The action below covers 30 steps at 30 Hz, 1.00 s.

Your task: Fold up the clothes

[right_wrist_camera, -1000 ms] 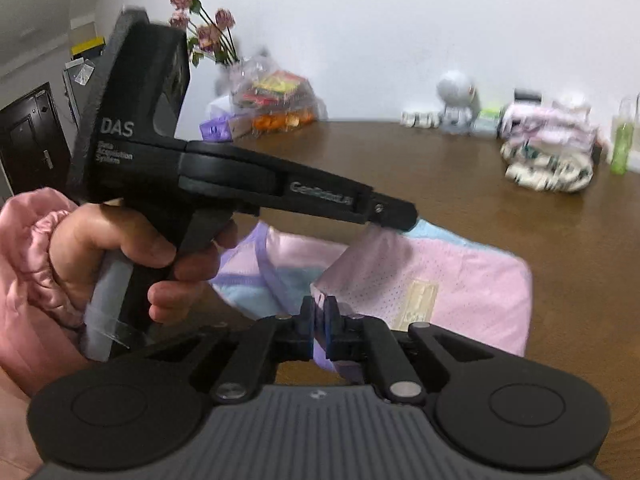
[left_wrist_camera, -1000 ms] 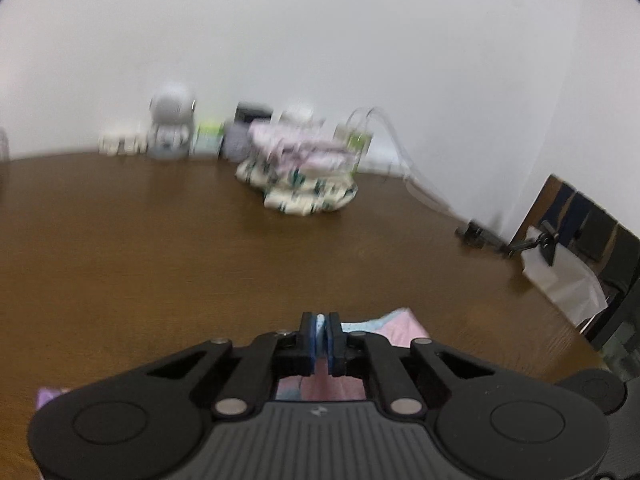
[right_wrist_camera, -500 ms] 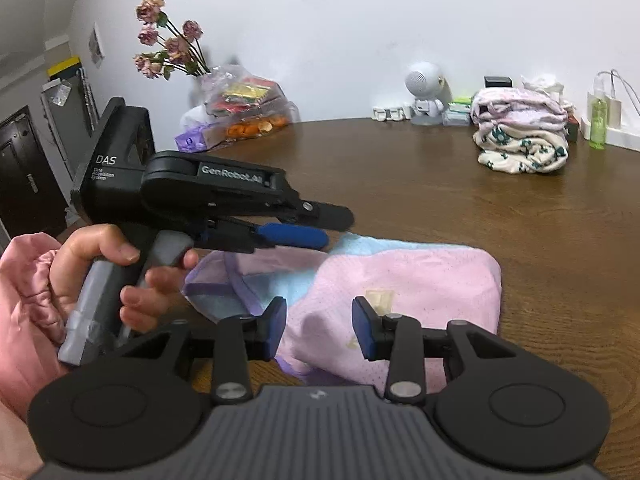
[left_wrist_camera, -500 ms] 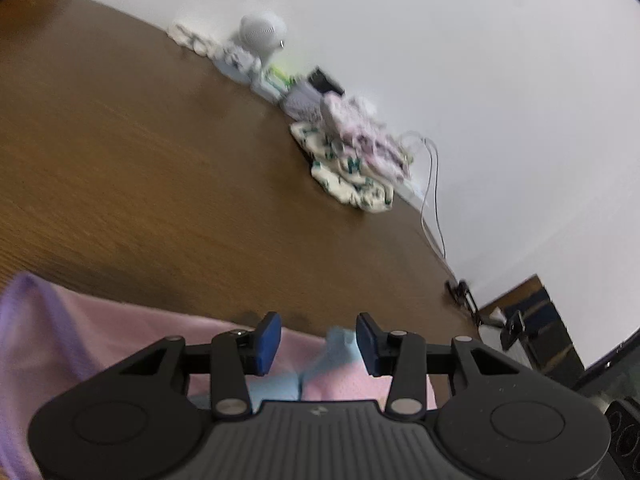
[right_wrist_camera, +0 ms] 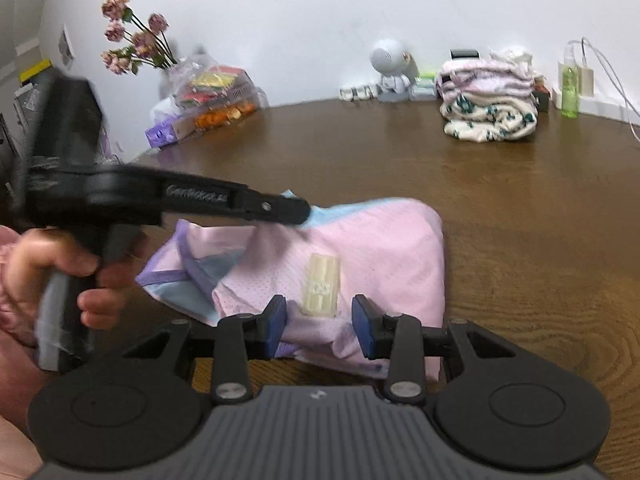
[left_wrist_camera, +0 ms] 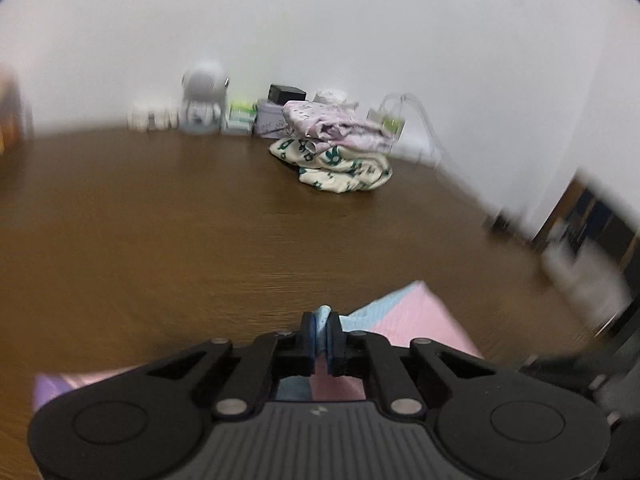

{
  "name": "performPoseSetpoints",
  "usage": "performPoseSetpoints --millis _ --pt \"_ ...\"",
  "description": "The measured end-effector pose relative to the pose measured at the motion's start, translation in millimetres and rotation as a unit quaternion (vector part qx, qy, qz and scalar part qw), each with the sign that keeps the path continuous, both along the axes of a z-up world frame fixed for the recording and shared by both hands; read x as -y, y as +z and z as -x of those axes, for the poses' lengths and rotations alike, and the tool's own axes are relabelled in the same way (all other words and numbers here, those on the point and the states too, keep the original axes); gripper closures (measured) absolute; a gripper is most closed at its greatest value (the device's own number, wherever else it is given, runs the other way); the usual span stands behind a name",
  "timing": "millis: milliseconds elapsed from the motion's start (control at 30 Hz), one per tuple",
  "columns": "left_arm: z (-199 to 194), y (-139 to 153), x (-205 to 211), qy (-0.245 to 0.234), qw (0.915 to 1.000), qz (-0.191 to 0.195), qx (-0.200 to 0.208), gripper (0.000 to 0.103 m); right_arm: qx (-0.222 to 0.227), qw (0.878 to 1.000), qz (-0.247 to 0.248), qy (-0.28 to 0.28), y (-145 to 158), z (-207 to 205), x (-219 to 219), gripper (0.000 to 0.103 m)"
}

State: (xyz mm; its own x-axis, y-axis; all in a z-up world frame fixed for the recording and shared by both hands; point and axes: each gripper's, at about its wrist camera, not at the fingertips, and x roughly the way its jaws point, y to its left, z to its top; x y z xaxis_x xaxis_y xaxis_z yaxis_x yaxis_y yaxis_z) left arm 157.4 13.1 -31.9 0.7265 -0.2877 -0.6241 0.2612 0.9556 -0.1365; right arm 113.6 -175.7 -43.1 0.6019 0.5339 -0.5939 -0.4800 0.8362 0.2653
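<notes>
a plain white wall (right_wrist_camera: 320, 8) fills the upper half of both views. below it a brown wooden table (right_wrist_camera: 520, 208) spans the frame. a dark door (right_wrist_camera: 6, 136) shows at the far left edge of the right wrist view. light is soft and even.

Your right gripper (right_wrist_camera: 320, 326) hangs open over the pink shirt's (right_wrist_camera: 360, 248) near edge; your left gripper (right_wrist_camera: 298, 212) pinches the shirt's far blue edge.

Dried flowers (right_wrist_camera: 132, 36), snack bag (right_wrist_camera: 212, 92), green bottle (right_wrist_camera: 569, 88) on table (right_wrist_camera: 540, 216)
</notes>
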Motion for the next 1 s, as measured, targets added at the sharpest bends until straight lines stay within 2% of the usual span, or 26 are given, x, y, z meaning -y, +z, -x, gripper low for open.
performPoseSetpoints --millis 33,67,100,133,167,200,267,300,333,433,467,533,567,667,733,767,833,900,967,1000 --pt "1 -2 4 0.0 0.9999 -0.013 0.003 0.094 -0.002 1.0 0.003 -0.002 -1 -1 -1 0.066" --pt "1 -3 2 0.002 1.0 -0.001 0.001 0.091 -0.002 1.0 0.003 -0.002 -1 0 -1 0.066" --pt "0 -2 -6 0.006 0.9993 0.037 -0.006 0.082 -0.001 1.0 -0.006 -0.001 1 1 1 0.065" --pt "-3 -2 -20 0.015 0.9955 0.092 -0.017 0.069 0.001 1.0 -0.019 0.001 4 3 4 0.065" --pt "-7 -2 -36 0.026 0.9878 0.15 -0.03 0.064 0.005 0.999 -0.035 0.001 8 4 8 0.065" --pt "-11 -5 -52 0.038 0.9761 0.209 -0.045 0.062 0.014 0.999 -0.048 -0.002 14 4 13 0.064" --pt "-18 -13 -75 0.052 0.9552 0.282 -0.074 0.064 0.033 0.998 -0.06 -0.014 24 4 22 0.061" --pt "-21 -16 -82 0.059 0.9486 0.299 -0.086 0.065 0.042 0.997 -0.057 -0.021 28 2 25 0.06" --pt "-22 -19 -85 0.063 0.9464 0.303 -0.093 0.073 0.044 0.997 -0.054 -0.028 29 -2 27 0.06" --pt "-28 -30 -85 0.055 0.942 0.31 -0.115 0.086 0.035 0.997 -0.054 -0.039 27 -14 29 0.06" --pt "-30 -32 -83 0.053 0.9416 0.31 -0.12 0.088 0.029 0.997 -0.057 -0.04 25 -17 28 0.06" --pt "-32 -36 -79 0.054 0.9425 0.304 -0.128 0.1 0.02 0.997 -0.059 -0.039 19 -20 26 0.06" --pt "-33 -36 -77 0.06 0.9466 0.291 -0.126 0.1 0.016 0.997 -0.057 -0.039 17 -21 26 0.06" --pt "-27 -24 -63 0.061 0.9727 0.207 -0.085 0.101 0.006 0.998 -0.05 -0.041 10 -22 24 0.06" --pt "-21 -16 -53 0.046 0.9843 0.162 -0.054 0.097 -0.002 0.998 -0.045 -0.043 5 -24 24 0.06" --pt "-18 -13 -49 0.045 0.9874 0.145 -0.044 0.092 -0.005 0.998 -0.044 -0.044 3 -24 24 0.06" --pt "-11 -7 -45 0.055 0.9906 0.123 -0.027 0.049 -0.008 0.998 -0.045 -0.043 1 -24 25 0.06" --pt "-1 2 -50 0.068 0.9893 0.129 0.005 0.045 -0.004 0.997 -0.057 -0.042 3 -22 30 0.06" --pt "10 12 -54 0.07 0.9882 0.131 0.036 0.047 0.003 0.996 -0.078 -0.047 8 -20 42 0.057" --pt "16 18 -53 0.06 0.9891 0.124 0.051 0.05 0.003 0.995 -0.086 -0.053 10 -22 48 0.052"
